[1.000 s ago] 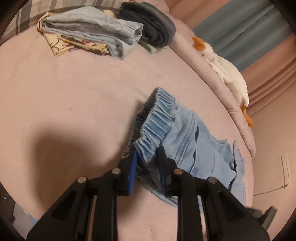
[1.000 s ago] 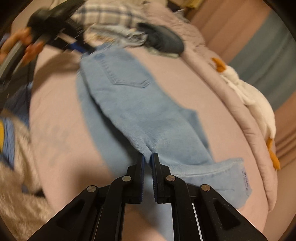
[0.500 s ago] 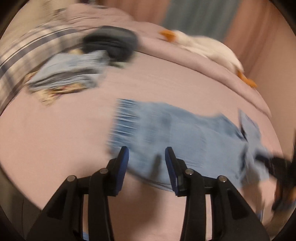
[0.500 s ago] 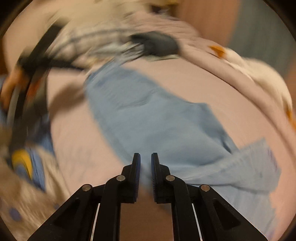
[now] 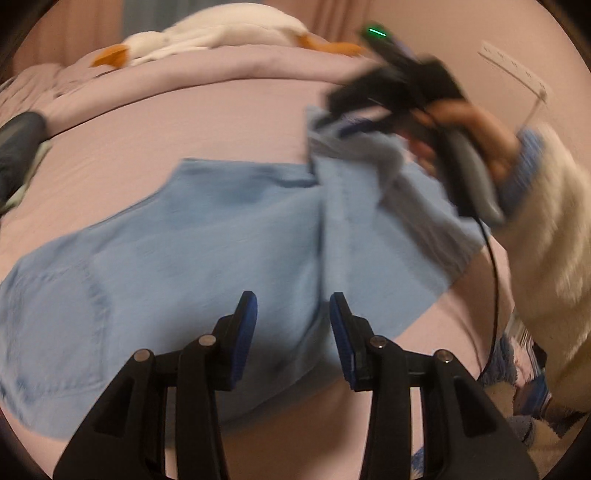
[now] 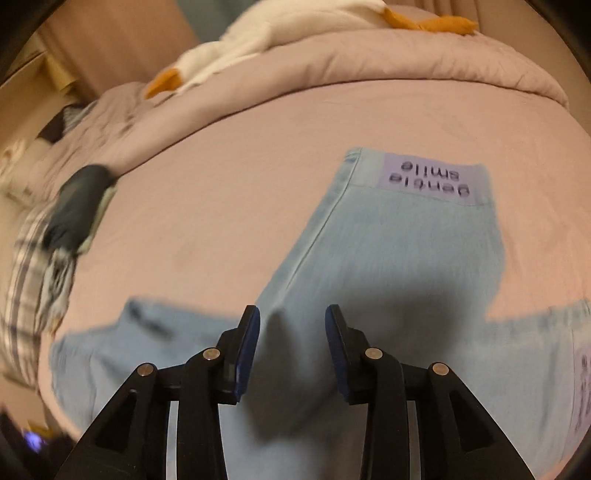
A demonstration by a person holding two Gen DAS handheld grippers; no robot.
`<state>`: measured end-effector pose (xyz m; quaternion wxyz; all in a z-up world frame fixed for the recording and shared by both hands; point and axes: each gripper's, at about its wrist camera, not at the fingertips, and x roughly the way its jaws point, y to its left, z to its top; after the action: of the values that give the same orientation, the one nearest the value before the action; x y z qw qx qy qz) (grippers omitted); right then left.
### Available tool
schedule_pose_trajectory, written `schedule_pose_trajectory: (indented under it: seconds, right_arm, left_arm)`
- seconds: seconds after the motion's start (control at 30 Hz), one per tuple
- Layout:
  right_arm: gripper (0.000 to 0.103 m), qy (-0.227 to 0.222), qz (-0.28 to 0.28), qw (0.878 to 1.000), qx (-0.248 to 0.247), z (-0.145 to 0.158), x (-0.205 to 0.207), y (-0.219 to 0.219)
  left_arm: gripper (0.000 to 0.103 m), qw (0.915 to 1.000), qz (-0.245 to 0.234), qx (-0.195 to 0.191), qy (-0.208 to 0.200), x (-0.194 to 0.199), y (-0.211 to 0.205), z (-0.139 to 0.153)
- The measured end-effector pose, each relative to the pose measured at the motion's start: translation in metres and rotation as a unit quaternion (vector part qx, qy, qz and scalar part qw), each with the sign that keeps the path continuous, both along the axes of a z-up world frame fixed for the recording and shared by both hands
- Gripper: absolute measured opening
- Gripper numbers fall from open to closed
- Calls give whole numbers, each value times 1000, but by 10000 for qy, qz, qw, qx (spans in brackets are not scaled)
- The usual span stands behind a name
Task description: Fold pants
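**Pants released onto the bed, both grips gone**

Pants [image 5: 192,258] now lie spread on the pink bed [image 5: 229,122]. A second ago each hand-held gripper pinched denim; now the left hand-held gripper [image 5: 293,314] and right hand-held gripper [image 6: 292,325] both stand apart, holding nothing. One leg [image 6: 399,236] crosses over the other, so laying out looks done and fresh grasps come next.

Pink bed [image 6: 258,177], rolled duvet [image 6: 406,62], pink wall [image 5: 461,29], dim warm light

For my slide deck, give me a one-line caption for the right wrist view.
Open right claw poised above light blue pants spread on the pink bed.
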<state>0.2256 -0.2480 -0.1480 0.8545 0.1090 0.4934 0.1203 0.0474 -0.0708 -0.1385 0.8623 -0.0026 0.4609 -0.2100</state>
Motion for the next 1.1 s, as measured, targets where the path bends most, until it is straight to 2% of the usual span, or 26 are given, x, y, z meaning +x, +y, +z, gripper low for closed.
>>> schedule_pose_trajectory:
  seconds: [0.13,0.27,0.33,0.37,0.4,0.47,0.6,0.77,0.9,1.0,1.1]
  right_arm:
    - [37,241,-170,9995,-133,-4,42,18]
    - [37,529,-336,9973,-378,-19,67,25]
    - [35,441,-323,9970,-540,-20,65,28]
    - [29,391,-317,9967,-631,-19,64,29]
    - [15,353,-337,9960,-746,-19,63,30]
    - [8,257,-300,9973,-615,-17,55,23]
    - [5,-52,-513,9986,-112,1,24,-16]
    - [5,-906,-685,9929,365,43,-56,-65]
    - [5,-1344,-1030,9839,577,58,-114,-101]
    - [5,-1416,-1386,9772,768,51,-153,-125]
    - [5,-1141,-1661,9761,817,27,-165,-132]
  left_arm:
    - [40,9994,-302,175,49,7,-23,-10]
    - [36,9986,-331,405,75,13,-35,-22]
    - [15,9979,-288,577,-25,11,-37,-23]
    - [15,9982,-270,536,-20,11,-37,-23]
    - [13,9986,-238,469,-4,10,-36,-23]
    - [12,9990,-189,405,22,9,-35,-23]
    - [11,9988,-195,447,-6,1,-32,-20]
    - [10,9980,-257,573,-110,-8,-37,-23]
    - [10,9971,-343,665,-146,-11,-38,-21]
    - [10,9956,-454,801,-183,-12,-38,-21]
    - [10,9934,-566,978,-212,-14,-43,-22]
